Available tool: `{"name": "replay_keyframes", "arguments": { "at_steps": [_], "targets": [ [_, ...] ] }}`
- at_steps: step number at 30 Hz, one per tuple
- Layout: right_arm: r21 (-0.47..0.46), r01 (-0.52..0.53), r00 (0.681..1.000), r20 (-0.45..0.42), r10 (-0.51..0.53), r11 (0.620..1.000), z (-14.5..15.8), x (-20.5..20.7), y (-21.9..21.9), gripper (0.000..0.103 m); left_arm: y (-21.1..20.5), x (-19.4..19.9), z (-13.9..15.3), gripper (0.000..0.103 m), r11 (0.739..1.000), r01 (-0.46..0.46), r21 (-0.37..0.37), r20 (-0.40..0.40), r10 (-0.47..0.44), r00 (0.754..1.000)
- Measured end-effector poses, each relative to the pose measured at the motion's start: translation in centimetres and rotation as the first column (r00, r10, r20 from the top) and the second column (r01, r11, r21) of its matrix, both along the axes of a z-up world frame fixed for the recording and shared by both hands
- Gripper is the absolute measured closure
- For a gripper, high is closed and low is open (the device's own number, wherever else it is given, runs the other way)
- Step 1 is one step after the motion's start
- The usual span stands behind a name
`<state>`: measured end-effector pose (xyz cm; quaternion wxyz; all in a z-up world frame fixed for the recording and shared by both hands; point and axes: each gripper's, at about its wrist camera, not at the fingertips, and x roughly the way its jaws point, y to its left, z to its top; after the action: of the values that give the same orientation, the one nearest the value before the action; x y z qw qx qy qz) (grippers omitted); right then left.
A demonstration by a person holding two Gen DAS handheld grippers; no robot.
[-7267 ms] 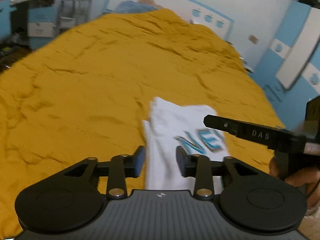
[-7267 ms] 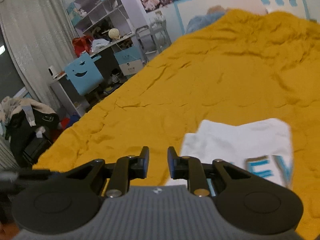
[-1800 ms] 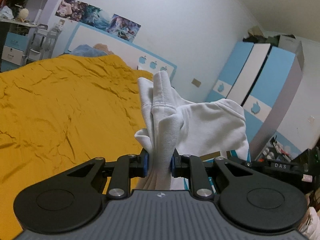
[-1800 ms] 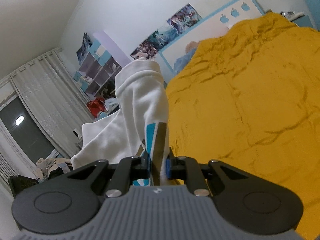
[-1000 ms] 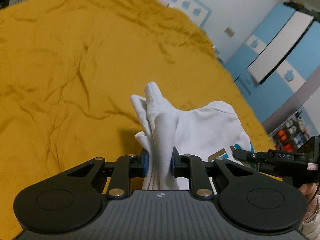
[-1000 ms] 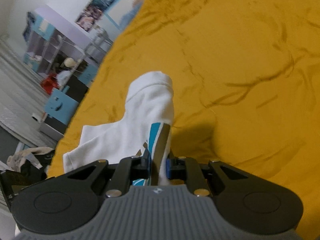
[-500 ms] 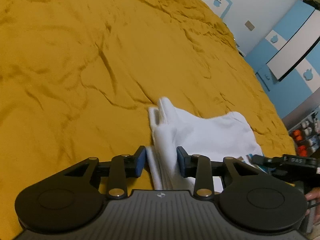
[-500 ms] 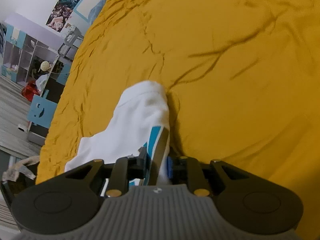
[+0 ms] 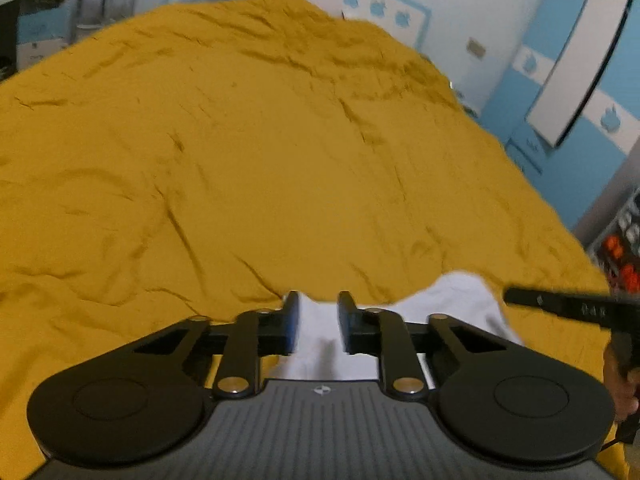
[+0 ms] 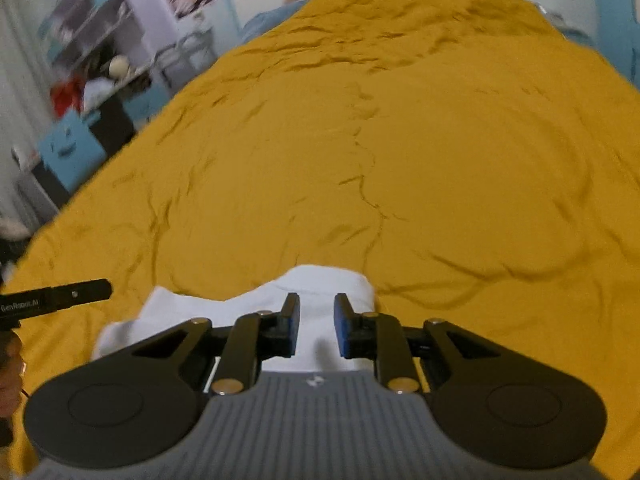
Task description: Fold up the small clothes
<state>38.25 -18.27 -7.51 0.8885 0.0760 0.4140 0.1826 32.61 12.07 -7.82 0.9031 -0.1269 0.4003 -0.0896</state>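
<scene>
The small white garment (image 9: 460, 300) lies flat on the yellow bedcover (image 9: 280, 160), just beyond both sets of fingertips. My left gripper (image 9: 318, 300) hovers over its left end. Its jaws are closing with a narrow gap between them, and the cloth shows behind that gap, not pinched. In the right wrist view the garment (image 10: 328, 280) lies below my right gripper (image 10: 316, 300), which stands slightly open and holds nothing. Each view shows the other gripper's finger from the side: the right one's (image 9: 560, 304) and the left one's (image 10: 56, 298).
The yellow cover (image 10: 440, 160) stretches wrinkled to the headboard (image 9: 380, 4). A blue and white wardrobe (image 9: 580, 80) stands to the right of the bed. A desk with shelves (image 10: 80, 92) stands to the left. A person's hand (image 9: 618, 376) holds the right gripper.
The right gripper has let go of the garment and both grippers have pulled back from it. The garment now rests flat on the bed. The left jaws are narrower than before.
</scene>
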Motion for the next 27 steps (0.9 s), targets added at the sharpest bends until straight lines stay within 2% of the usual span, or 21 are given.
{"name": "replay_keyframes", "arguments": {
  "at_steps": [2, 4, 5, 8, 11, 15, 19, 22, 27],
  "targets": [
    [-0.053, -0.017, 1.000, 0.014, 0.018, 0.998, -1.0, 0.9, 1.1, 0.093, -0.7, 0.8, -1.7, 0.087, 0.999, 0.013, 0.033, -0.038, -0.012, 0.999],
    [-0.101, 0.003, 1.000, -0.017, -0.005, 0.995, -2.8, 2.2, 1.1, 0.097, -0.9, 1.2, -3.4, 0.087, 0.998, 0.004, 0.066, -0.064, 0.000, 0.998],
    [-0.101, 0.014, 0.999, -0.045, -0.019, 0.995, -3.7, 2.8, 0.9, 0.103, -0.8, 1.4, -4.0, 0.087, 0.998, -0.007, 0.070, -0.075, 0.012, 0.997],
    [-0.089, 0.043, 0.994, -0.093, -0.052, 0.995, -5.6, 3.9, 0.0, 0.103, -0.4, 2.0, -5.2, 0.086, 0.999, -0.032, 0.041, -0.099, 0.036, 0.994],
    [-0.090, 0.064, 0.994, -0.086, -0.072, 0.994, -6.1, 4.4, -0.2, 0.103, -0.6, 2.1, -5.2, 0.086, 0.998, -0.037, 0.049, -0.097, 0.042, 0.994],
    [-0.115, 0.069, 0.995, -0.059, -0.077, 0.991, -4.8, 4.0, 0.1, 0.103, -0.8, 0.8, -3.1, 0.086, 0.996, -0.035, 0.083, -0.077, 0.042, 0.996],
    [-0.089, 0.003, 0.999, -0.054, -0.008, 0.996, -2.3, 1.4, -0.2, 0.100, -1.4, -0.7, -0.6, 0.086, 0.985, 0.013, 0.172, -0.064, -0.002, 0.998],
    [-0.092, -0.073, 0.996, -0.048, 0.069, 0.993, -0.4, -1.3, -0.3, 0.100, -2.0, -2.6, 1.1, 0.086, 0.985, 0.073, 0.159, -0.061, -0.064, 0.996],
    [-0.130, -0.118, 0.993, -0.031, 0.115, 0.984, 1.0, -6.2, -0.8, 0.100, -4.2, -5.9, 2.2, 0.086, 0.975, 0.152, 0.161, -0.047, -0.147, 0.988]
  ]
}}
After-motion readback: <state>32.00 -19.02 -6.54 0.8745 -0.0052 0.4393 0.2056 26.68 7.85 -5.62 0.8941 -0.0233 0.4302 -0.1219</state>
